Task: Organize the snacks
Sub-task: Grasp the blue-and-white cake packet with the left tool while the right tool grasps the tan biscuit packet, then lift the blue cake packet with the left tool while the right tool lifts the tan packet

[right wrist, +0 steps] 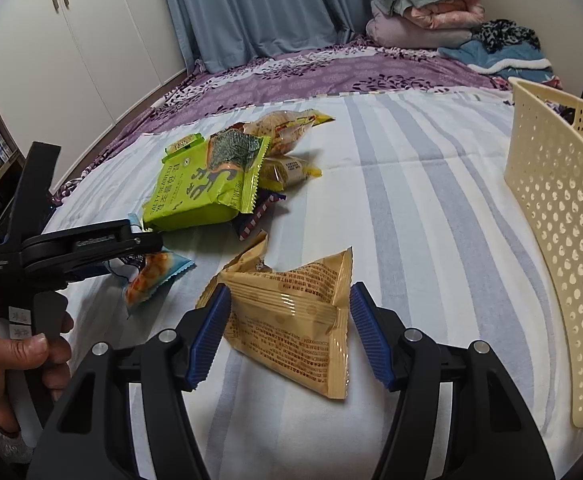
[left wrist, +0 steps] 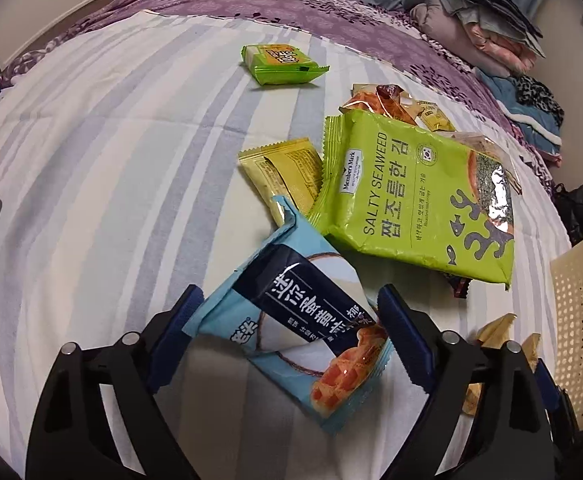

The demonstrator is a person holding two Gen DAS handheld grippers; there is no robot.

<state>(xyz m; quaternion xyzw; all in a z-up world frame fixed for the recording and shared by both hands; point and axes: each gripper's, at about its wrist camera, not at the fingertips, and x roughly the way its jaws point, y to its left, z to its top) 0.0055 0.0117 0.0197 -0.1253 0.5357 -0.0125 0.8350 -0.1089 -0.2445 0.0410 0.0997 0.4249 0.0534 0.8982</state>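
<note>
A light, crinkly blue waffle packet (left wrist: 291, 320) at lower centre is straddled by the left gripper (left wrist: 291, 330), jaws wide; a tan packet (right wrist: 295, 320) is bracketed, ungripped, by the right gripper (right wrist: 287, 332); the puffed middle is best pinched

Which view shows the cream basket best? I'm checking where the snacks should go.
The right wrist view: the cream basket stands at right, its perforated wall and rim visible. The left wrist view catches only a strip of it at the right edge.
</note>
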